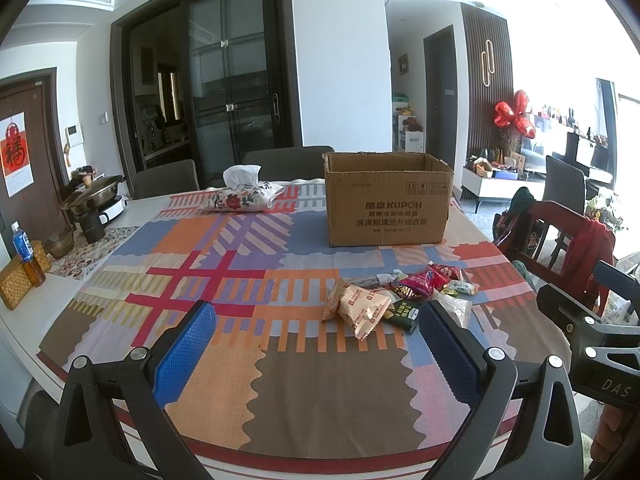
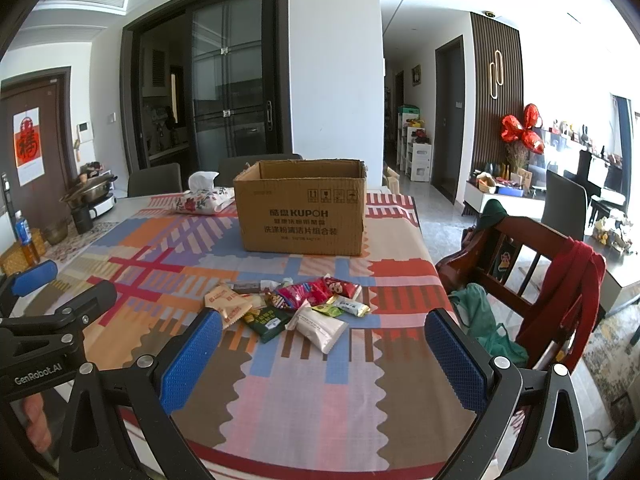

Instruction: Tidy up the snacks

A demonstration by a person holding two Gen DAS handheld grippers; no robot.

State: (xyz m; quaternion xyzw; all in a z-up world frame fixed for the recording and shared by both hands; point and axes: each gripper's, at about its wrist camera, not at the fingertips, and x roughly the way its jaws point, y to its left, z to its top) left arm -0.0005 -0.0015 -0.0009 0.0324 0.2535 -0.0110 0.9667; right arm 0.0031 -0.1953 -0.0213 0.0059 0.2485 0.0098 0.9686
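Note:
A pile of snack packets lies on the patterned tablecloth, in front of an open brown cardboard box. The pile holds beige packets, a dark green packet, a white packet and red ones. My left gripper is open and empty, hovering above the near table, left of the pile. My right gripper is open and empty, just short of the pile. Each gripper shows at the edge of the other's view.
A floral tissue box sits behind the cardboard box's left side. A pot on a stove, a blue-label bottle and a wicker box line the left edge. A wooden chair with red cloth stands at the right.

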